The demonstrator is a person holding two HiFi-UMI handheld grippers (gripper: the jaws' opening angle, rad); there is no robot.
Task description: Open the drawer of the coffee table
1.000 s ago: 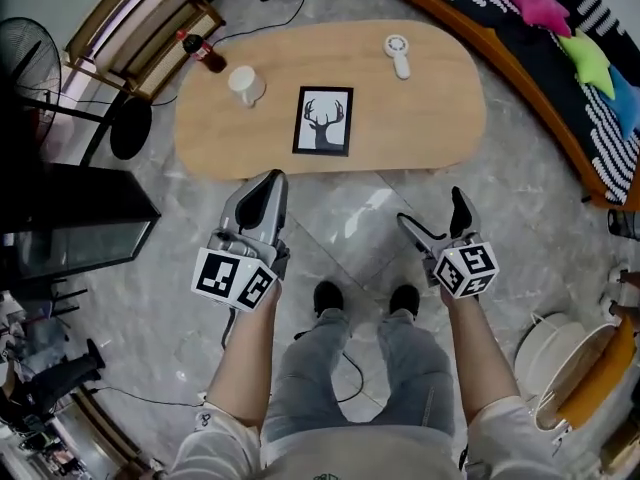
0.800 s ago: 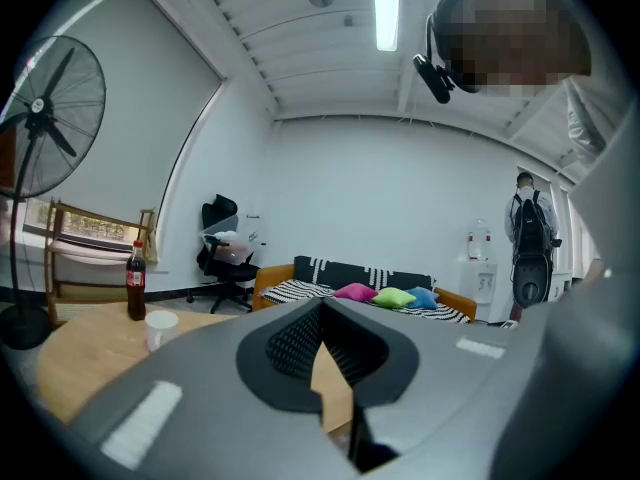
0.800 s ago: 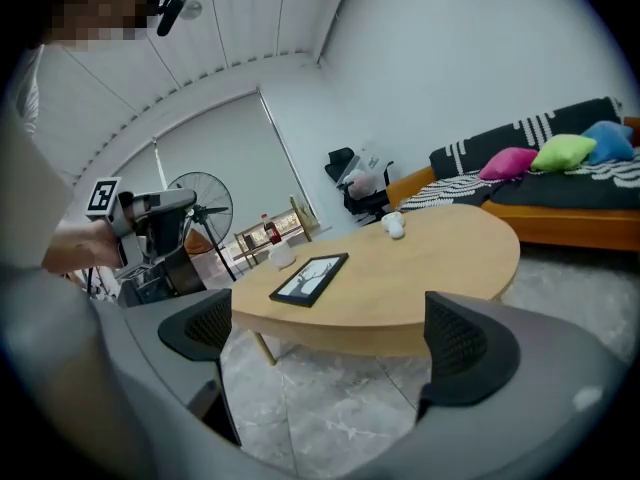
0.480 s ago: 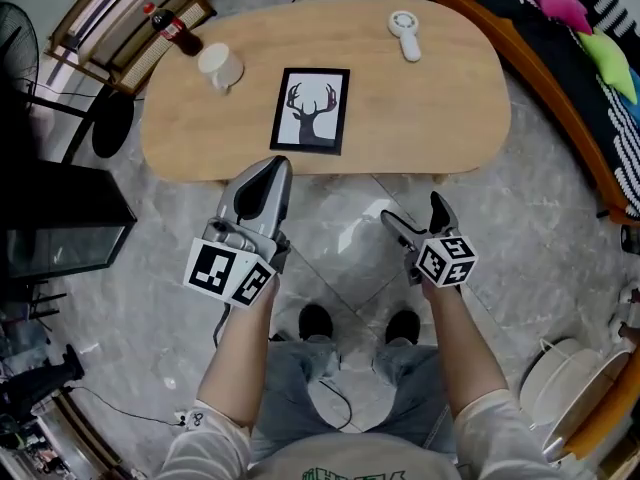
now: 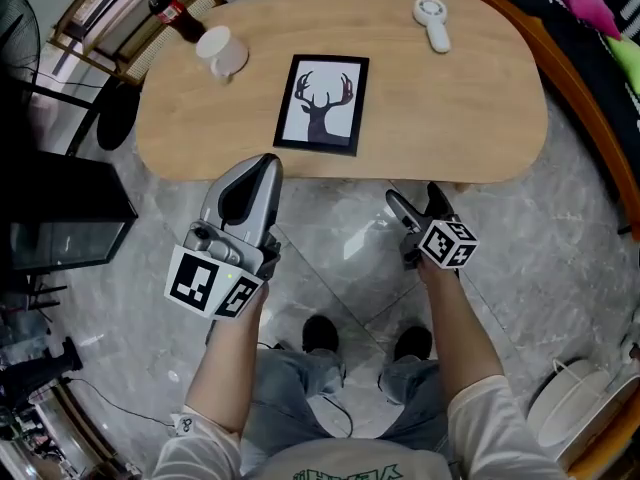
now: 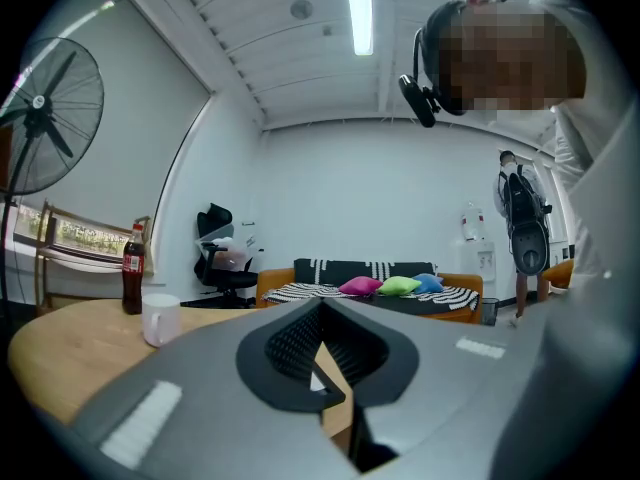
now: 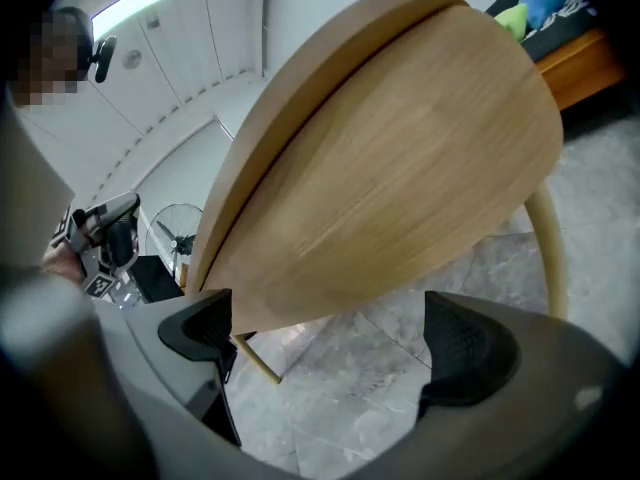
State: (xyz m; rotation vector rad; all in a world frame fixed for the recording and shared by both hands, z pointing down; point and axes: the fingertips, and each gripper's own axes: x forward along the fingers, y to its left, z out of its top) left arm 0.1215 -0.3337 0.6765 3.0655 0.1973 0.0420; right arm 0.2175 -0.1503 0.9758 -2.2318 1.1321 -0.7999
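Fingers pressed together and empty on the left gripper (image 5: pixel 262 165), near the table's (image 5: pixel 470 98) near edge; right gripper (image 5: pixel 413 197) spread wide, below that edge.

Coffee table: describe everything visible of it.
The coffee table has a light wood, rounded oblong top on slim pale legs, standing on grey marbled floor. On it rest a framed deer picture, a white mug, a cola bottle and a small white handheld fan. No drawer shows in any view.
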